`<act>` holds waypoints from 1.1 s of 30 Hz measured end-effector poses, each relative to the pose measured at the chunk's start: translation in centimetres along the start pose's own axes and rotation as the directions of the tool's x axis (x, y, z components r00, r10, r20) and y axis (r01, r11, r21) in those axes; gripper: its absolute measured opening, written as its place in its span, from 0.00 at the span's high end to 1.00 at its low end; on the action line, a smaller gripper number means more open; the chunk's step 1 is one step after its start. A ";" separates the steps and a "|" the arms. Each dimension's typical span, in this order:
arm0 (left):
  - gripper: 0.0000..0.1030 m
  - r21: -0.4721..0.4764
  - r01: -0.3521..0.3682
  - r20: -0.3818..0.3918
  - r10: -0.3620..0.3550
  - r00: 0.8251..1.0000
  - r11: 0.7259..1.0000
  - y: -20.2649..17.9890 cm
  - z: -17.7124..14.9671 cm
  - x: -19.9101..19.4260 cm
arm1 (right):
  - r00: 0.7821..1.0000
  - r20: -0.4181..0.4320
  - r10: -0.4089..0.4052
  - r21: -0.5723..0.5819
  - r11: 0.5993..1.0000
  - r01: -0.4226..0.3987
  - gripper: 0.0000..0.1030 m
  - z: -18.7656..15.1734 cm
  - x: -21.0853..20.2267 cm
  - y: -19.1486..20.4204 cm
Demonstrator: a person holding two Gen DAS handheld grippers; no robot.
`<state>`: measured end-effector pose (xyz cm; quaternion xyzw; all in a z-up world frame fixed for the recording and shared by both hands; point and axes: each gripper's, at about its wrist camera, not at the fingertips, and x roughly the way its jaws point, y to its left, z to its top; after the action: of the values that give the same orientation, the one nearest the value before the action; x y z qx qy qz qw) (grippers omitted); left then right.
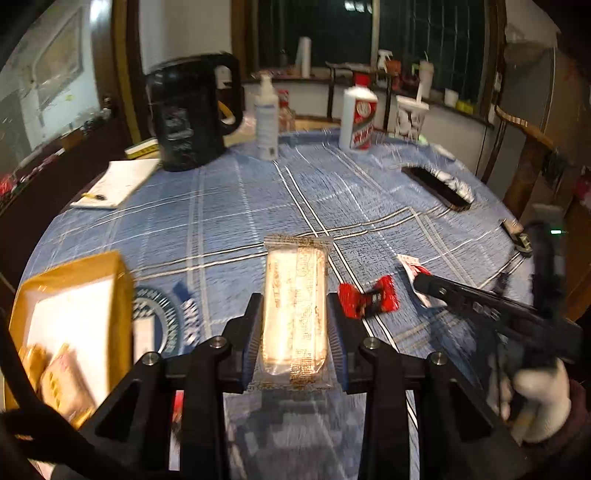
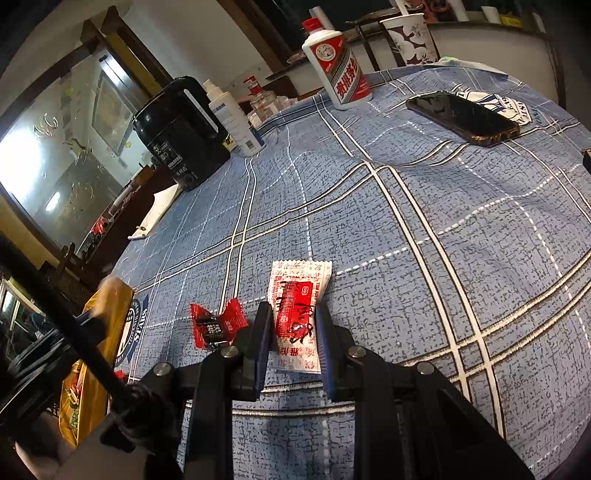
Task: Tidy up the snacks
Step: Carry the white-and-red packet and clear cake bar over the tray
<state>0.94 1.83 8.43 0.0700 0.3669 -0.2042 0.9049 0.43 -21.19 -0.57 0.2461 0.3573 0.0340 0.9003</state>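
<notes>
Our left gripper (image 1: 295, 314) is clamped on a long clear-wrapped snack bar (image 1: 295, 310), lifted above the blue checked tablecloth (image 1: 258, 192); our right gripper (image 2: 291, 328) pinches a red-and-white sachet (image 2: 299, 295) lying on the cloth. Between them we see a red candy (image 2: 216, 326), and at far left a yellow box (image 1: 74, 295)

Night outside: dark window (image 1: 424, 33) behind a cluttered sill (image 1: 369, 74). Pale walls (image 2: 229, 40), dark wood trim. Glass-fronted panel (image 2: 62, 158) at left, catching glare (contents unclear). Wooden chair back (image 1: 524, 147) at right. Counter under blue plaid cloth (image 2: 424, 240). Warm, dim indoor light.
</notes>
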 end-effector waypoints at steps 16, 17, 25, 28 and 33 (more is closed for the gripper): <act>0.66 -0.273 0.078 0.225 -0.015 0.974 0.959 6.4 -6.8 -12.6 | 0.999 0.012 -0.041 -0.085 0.995 0.042 0.79 -2.9 -3.7 3.6; 0.66 -0.285 0.077 0.232 -0.010 0.973 0.956 6.7 -7.1 -12.9 | 0.999 0.012 -0.035 -0.095 0.995 0.036 0.79 -3.2 -4.1 4.2; 0.66 -0.360 0.061 0.250 0.033 0.968 0.931 9.3 -9.7 -14.7 | 1.000 0.011 0.008 -0.216 0.976 -0.006 0.79 -5.3 -6.6 9.4; 0.66 -0.400 0.060 0.256 0.049 0.965 0.915 10.7 -10.9 -15.4 | 1.000 -0.006 0.030 -0.257 0.966 -0.031 0.79 -6.2 -6.6 11.7; 0.66 -0.456 0.038 0.259 0.091 0.962 0.889 13.4 -12.8 -16.4 | 0.996 -0.054 0.072 -0.324 0.942 -0.086 0.79 -8.1 -5.9 15.8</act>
<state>-12.10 22.74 10.26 -0.1684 0.2752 -0.1074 0.9404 -7.44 -5.37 5.46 0.1071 0.3550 0.1338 0.9190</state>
